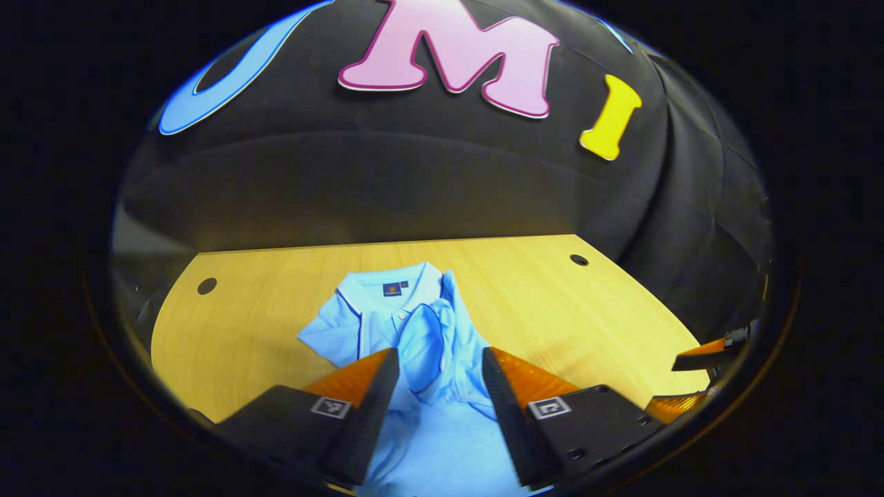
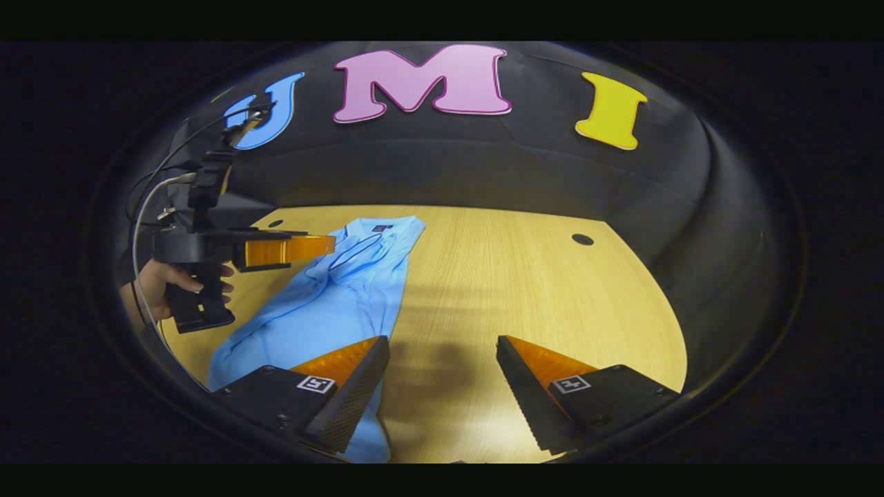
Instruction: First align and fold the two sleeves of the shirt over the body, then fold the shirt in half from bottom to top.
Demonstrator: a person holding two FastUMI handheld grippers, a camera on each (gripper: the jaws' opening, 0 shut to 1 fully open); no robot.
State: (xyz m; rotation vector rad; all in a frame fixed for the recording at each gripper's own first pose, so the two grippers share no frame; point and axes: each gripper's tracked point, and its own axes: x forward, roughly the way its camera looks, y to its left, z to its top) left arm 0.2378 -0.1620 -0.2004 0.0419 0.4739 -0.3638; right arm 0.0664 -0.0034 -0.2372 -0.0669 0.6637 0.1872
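While the shirt (image 1: 414, 359) lies flat on the table (image 2: 525, 290), collar far, one sleeve seems folded in. We judge it light, limp cloth; pinch at the hem corners. Left gripper (image 1: 438, 407) hangs released above it; right gripper (image 2: 442, 386) released over bare wood beside it. Nothing blocks us.

Light blue shirt (image 1: 442, 359), dark-piped collar (image 1: 387, 284); yellow wood-grain table (image 2: 525, 290).

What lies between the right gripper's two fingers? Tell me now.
In the right gripper view, the right gripper is open over bare wooden table with shadow on it. The blue shirt lies by one finger, its edge running just beneath that finger's tip.
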